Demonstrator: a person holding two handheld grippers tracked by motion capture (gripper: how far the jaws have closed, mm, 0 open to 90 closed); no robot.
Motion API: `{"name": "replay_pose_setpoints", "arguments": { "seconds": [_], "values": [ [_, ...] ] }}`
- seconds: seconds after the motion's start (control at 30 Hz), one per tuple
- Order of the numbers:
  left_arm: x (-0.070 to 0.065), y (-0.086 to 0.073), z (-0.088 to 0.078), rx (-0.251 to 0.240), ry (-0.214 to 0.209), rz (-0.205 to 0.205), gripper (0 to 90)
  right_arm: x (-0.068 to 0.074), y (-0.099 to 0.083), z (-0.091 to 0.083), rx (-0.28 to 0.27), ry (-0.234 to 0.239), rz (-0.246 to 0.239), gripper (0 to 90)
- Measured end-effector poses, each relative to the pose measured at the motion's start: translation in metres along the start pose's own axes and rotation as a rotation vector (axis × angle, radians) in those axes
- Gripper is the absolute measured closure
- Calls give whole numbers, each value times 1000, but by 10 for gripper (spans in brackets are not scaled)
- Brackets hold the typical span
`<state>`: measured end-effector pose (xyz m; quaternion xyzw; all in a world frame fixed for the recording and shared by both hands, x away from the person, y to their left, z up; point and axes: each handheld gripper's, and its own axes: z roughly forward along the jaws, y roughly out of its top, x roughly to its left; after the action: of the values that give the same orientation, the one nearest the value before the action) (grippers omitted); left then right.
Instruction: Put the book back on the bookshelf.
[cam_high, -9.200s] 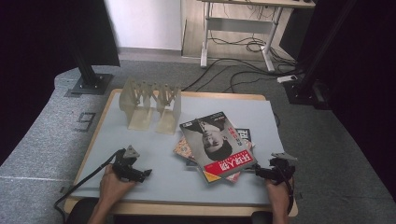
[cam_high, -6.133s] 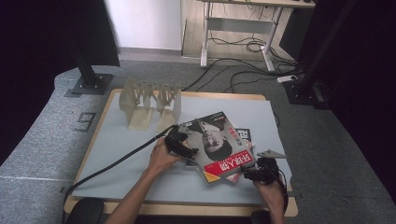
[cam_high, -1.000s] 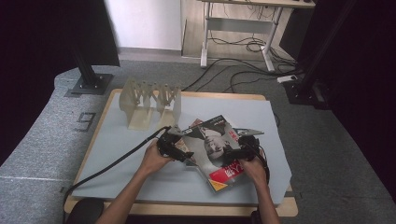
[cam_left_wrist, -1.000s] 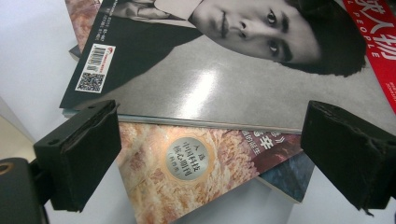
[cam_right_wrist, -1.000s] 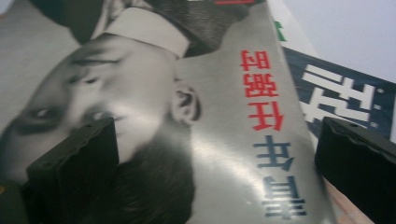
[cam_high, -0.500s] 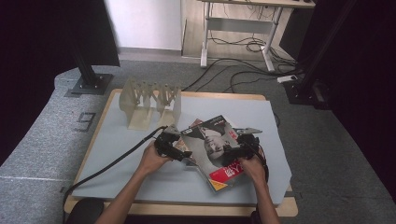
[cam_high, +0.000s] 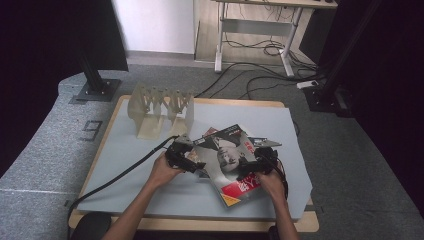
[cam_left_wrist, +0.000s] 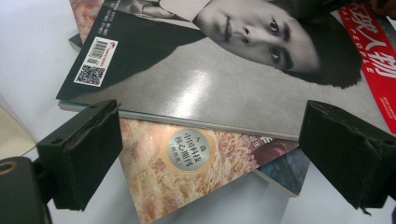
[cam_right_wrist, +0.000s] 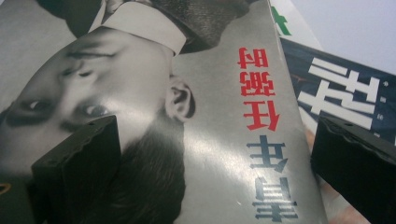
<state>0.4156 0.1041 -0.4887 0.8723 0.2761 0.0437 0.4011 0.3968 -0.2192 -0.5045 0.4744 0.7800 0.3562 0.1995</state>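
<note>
A stack of magazines lies mid-table, topped by a grey portrait cover (cam_high: 227, 152) with a red strip along its near edge. My left gripper (cam_high: 194, 162) is at the stack's left edge, open. Its own view has the jaws wide apart (cam_left_wrist: 210, 154) either side of the top magazine's edge (cam_left_wrist: 210, 88). A pink-orange cover with a silver sticker (cam_left_wrist: 187, 158) lies beneath it. My right gripper (cam_high: 247, 170) is over the stack's right side, open (cam_right_wrist: 215, 163). It hangs above the portrait cover (cam_right_wrist: 210, 116), and a dark blue magazine (cam_right_wrist: 345, 98) pokes out underneath.
A pale wooden rack (cam_high: 160, 110) with upright dividers stands at the back left of the grey mat (cam_high: 125, 160). A black cable (cam_high: 125, 172) trails from the left gripper to the table's front left. Desk legs and cables sit on the floor beyond the table.
Both grippers have come in from the table's front corners to the magazine stack, the left one first. Over the last second they have hardly moved.
</note>
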Motion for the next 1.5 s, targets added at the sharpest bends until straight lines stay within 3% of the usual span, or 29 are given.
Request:
{"name": "replay_pose_setpoints", "arguments": {
  "seconds": [0.4, 0.67, 0.8, 1.03, 1.23, 1.33, 1.5],
  "values": [
    [3, 1, 0, -9, 5, -10, 68, 14, -10, -9, -11, 20, -23, 10],
    [10, 2, 1, 4, 24, -17, 65, 35, -14, -10, -16, 67, -59, 6],
    [14, 1, 4, 24, 45, -19, 61, 37, -14, -10, -7, 90, -65, 5],
    [19, -1, 7, 59, 82, -7, 50, 30, -16, -23, -4, 91, -47, 49],
    [30, -6, 7, 45, 43, -58, 50, 12, -28, -51, -22, 47, -25, 70],
    [31, -9, 7, 43, 18, -65, 54, 2, -41, -67, -29, 20, -2, 77],
    [30, -9, 7, 45, 4, -63, 62, -3, -58, -78, -24, -3, 17, 104]
  ]
}}
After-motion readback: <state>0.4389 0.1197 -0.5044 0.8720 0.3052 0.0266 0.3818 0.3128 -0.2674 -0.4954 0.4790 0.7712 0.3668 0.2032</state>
